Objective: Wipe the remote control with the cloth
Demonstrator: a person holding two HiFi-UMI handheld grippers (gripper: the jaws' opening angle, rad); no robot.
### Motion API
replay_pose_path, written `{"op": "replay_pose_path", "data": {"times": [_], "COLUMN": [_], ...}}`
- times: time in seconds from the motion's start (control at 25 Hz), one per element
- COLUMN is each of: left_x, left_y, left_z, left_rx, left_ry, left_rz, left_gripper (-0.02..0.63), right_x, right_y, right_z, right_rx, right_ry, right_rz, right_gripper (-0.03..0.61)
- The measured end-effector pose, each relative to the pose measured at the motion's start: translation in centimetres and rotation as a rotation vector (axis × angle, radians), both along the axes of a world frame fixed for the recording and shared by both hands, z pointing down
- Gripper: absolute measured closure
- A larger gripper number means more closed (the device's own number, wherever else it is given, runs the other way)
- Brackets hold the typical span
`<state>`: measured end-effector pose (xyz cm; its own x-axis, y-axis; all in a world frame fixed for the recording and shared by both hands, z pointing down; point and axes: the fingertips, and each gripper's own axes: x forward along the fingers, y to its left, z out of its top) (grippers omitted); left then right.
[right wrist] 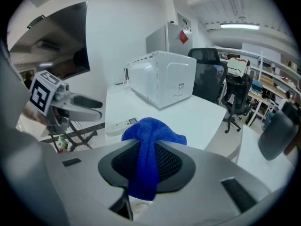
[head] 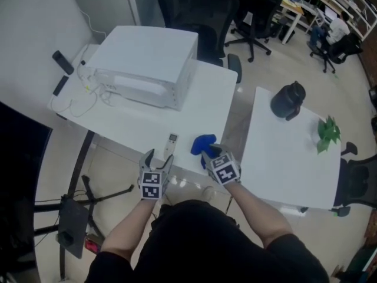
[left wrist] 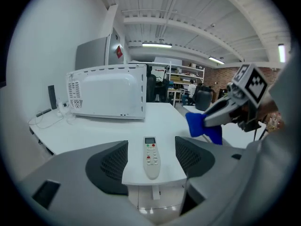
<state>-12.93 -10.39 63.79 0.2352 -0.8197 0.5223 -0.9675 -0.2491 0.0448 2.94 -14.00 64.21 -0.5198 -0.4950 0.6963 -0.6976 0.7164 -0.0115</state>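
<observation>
A white remote control (head: 171, 144) (left wrist: 151, 156) lies on the front edge of the white table (head: 135, 128), display end away from me. My left gripper (head: 157, 160) (left wrist: 151, 160) hangs open just in front of it, jaws wide on either side without touching it. My right gripper (head: 210, 154) (right wrist: 146, 166) is shut on a blue cloth (head: 203, 144) (right wrist: 149, 140), which bunches ahead of the jaws and hangs below them, just right of the remote (right wrist: 120, 125). The cloth (left wrist: 203, 126) shows at the right in the left gripper view.
A white microwave (head: 144, 66) stands at the back of the table with cables (head: 76, 102) to its left. A second white table (head: 291, 158) on the right carries a black kettle (head: 288, 100) and a green plant (head: 328, 133). Office chairs (head: 200, 10) stand behind.
</observation>
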Motion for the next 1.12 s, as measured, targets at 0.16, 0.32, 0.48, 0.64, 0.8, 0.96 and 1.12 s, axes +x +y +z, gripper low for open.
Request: {"op": "replay_pose_path", "data": {"times": [0.16,0.32,0.48,0.64,0.8,0.96,1.12], "left_x": [0.1,0.4,1.1,1.8,2.7,3.8,5.5], "left_y": [1.2,2.0,1.9,1.8,1.1,0.1,-0.5], "left_z": [-1.7,-2.2,-2.5,-2.9,-4.3,-7.3,-10.7], "left_rx": [0.017,0.017,0.022,0.026,0.055,0.12,0.195], "left_ry": [0.015,0.017,0.018,0.038,0.047,0.057,0.06], "left_rz": [0.007,0.02,0.045,0.074,0.108,0.154,0.218], "left_gripper": [0.295,0.295,0.295,0.295,0.296,0.307,0.391], "right_x": [-0.5,-0.7,-0.6,-0.6,0.1,-0.4,-1.6], "right_y": [-1.1,-2.0,-2.5,-2.2,-2.1,-1.3,0.4], "right_z": [3.7,6.0,7.3,7.2,4.4,-2.1,-7.9], "right_rx": [-0.037,-0.066,-0.08,-0.101,-0.067,0.051,0.131], "right_ry": [0.079,0.123,0.14,0.132,0.081,-0.048,-0.148], "right_rz": [-0.016,-0.017,-0.016,-0.018,0.0,0.019,0.011], "right_gripper": [0.485,0.477,0.462,0.419,0.359,0.359,0.402]}}
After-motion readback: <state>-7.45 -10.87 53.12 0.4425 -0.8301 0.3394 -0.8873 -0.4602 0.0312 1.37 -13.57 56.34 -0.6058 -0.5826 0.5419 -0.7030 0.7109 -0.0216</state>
